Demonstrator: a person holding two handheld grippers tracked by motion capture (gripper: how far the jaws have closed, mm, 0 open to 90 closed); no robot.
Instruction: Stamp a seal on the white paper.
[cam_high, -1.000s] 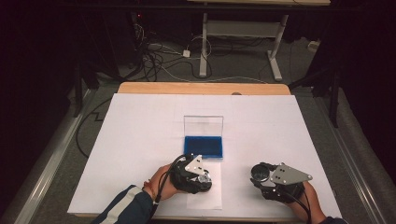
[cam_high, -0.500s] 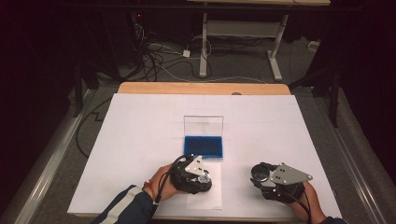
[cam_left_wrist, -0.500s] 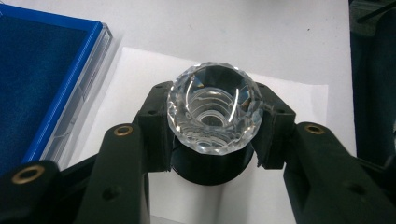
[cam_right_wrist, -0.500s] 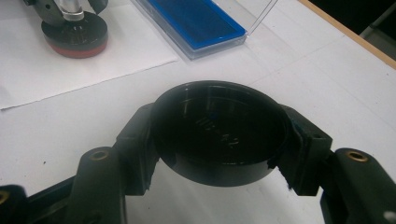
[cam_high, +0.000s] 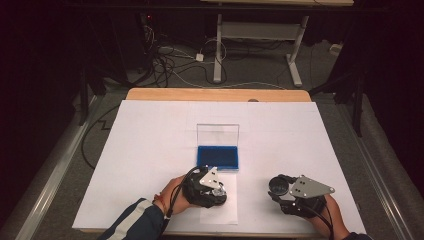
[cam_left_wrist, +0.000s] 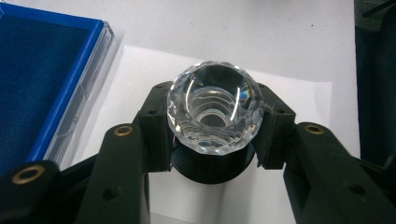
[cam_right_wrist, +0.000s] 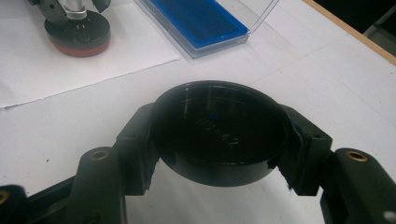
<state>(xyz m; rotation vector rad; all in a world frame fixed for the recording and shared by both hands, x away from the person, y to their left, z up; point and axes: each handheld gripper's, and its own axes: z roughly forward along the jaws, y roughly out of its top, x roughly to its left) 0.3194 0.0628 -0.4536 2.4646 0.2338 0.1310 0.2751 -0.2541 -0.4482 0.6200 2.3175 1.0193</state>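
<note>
I had the left gripper (cam_left_wrist: 212, 140) closed on a faceted crystal knob (cam_left_wrist: 215, 110) with a black base, held just above a loose sheet of paper (cam_left_wrist: 299, 98) on the white surface (cam_high: 150, 150). The right gripper (cam_right_wrist: 219, 144) was clamped around a round black cap (cam_right_wrist: 218, 130), its hollow side facing the camera, held low over the surface and well apart from the left one.

I judged the step to be bringing cap and knob together, or settling the knob toward the case. To do that well I wanted both fingers (cam_left_wrist: 154, 126) squeezing squarely on the black base rather than on the slippery facets, the knob kept upright, and any approach made slowly so the glass would not twist out.

The open case (cam_high: 218, 156) lay just beyond the left gripper, its blue lined tray flat and its clear lid (cam_high: 217, 134) standing upright at the far edge. In the left gripper view the tray (cam_left_wrist: 42, 79) showed bare blue lining where I could see it; nothing lay in that part.
</note>
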